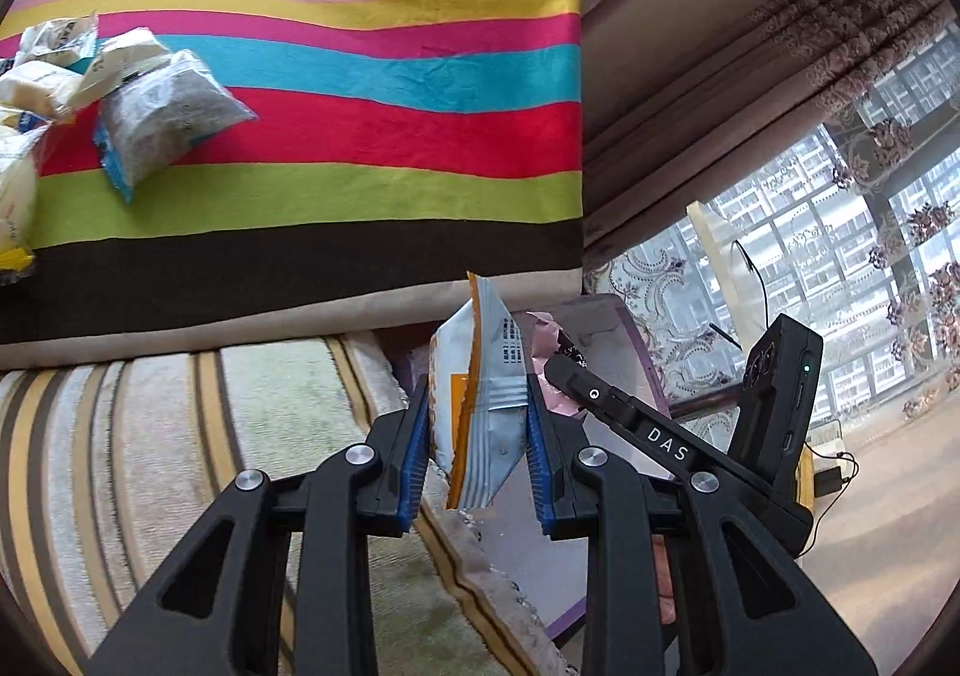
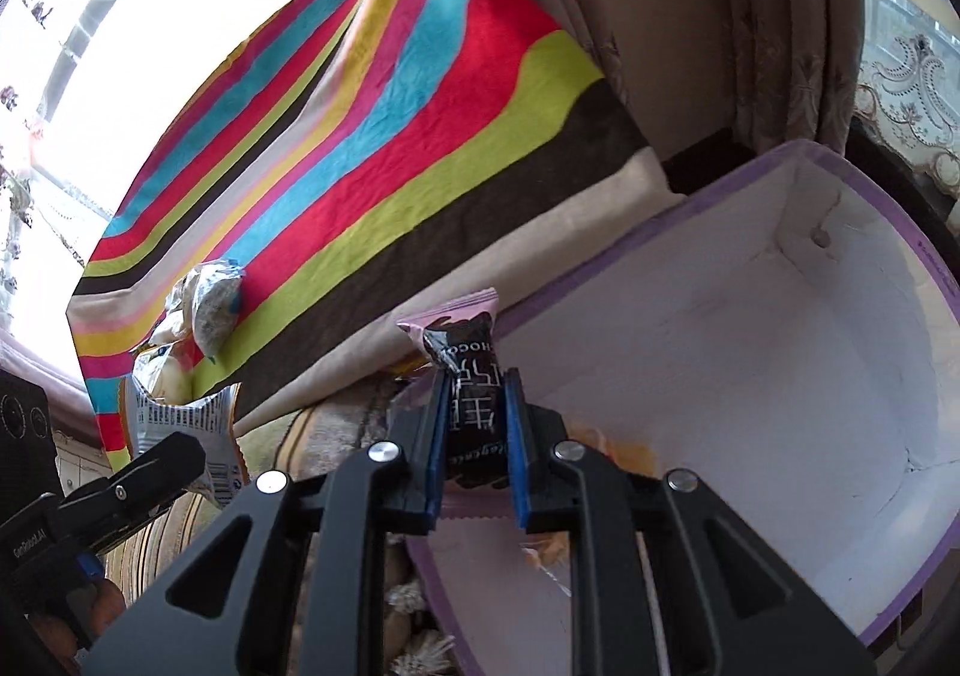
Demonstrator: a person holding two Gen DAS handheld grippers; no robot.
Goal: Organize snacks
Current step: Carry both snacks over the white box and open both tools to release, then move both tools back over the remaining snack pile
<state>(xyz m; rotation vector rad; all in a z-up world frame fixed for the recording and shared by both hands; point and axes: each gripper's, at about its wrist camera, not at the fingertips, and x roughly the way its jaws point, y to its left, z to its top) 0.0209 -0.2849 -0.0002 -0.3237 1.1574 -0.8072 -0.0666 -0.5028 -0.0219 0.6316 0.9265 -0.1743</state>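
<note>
1. While the left gripper (image 1: 478, 412) clamps a white-and-orange packet (image 1: 480, 376) between its blue pads, the packet stands on end, long axis running up and away along the fingers, top edge toward the striped cloth (image 1: 336, 93)
2. Right gripper (image 2: 478, 424) is closed on a dark chocolate bar (image 2: 471, 394), long axis along the fingers, crimped pink end pointing forward, just over the rim of the purple-edged box (image 2: 720, 352)
3. More packets (image 1: 150, 117) lie heaped on the cloth, well apart from both grippers
</note>
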